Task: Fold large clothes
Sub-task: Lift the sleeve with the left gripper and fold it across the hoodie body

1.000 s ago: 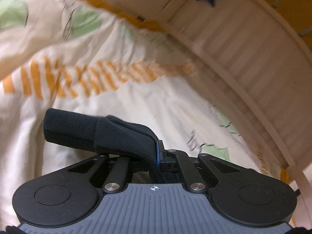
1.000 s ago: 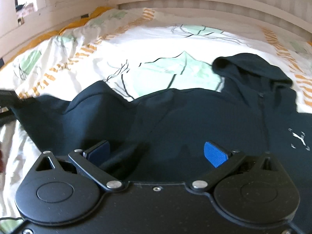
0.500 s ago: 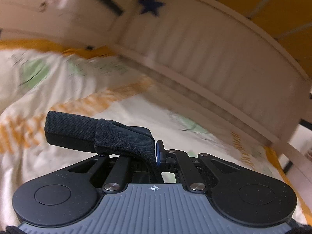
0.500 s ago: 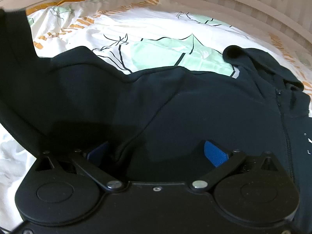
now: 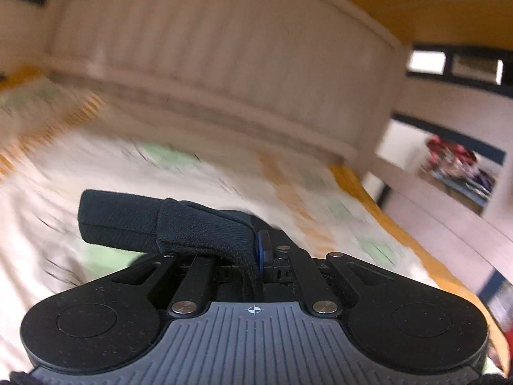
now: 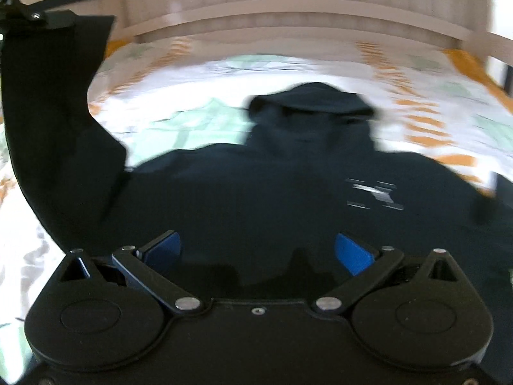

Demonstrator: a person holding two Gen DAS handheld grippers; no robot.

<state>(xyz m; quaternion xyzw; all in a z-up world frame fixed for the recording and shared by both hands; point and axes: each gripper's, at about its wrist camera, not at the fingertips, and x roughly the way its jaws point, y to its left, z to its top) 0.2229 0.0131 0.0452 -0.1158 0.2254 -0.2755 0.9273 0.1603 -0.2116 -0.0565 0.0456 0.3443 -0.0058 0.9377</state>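
A black hoodie (image 6: 288,186) with a white chest logo (image 6: 375,192) lies spread on the bed, its hood (image 6: 311,102) pointing at the far rail. My left gripper (image 5: 261,250) is shut on the ribbed cuff (image 5: 128,221) of one sleeve, which sticks out to the left of the pads. In the right wrist view that sleeve (image 6: 54,112) hangs raised at the far left from the left gripper (image 6: 19,16). My right gripper (image 6: 256,250) hovers low over the hoodie's body, blue pads (image 6: 352,256) wide apart and pressing on nothing.
The bed cover (image 5: 192,176) is white with green leaves and orange stripes. A slatted wooden rail (image 5: 224,64) closes the bed's far side. Beyond the bed's right edge stands a shelf with piled clothes (image 5: 455,166). Both views are motion-blurred.
The left gripper has risen and swung right with the cuff, lifting the sleeve off the bed. The right gripper has slid right across the hoodie, so the hood now sits ahead of it.
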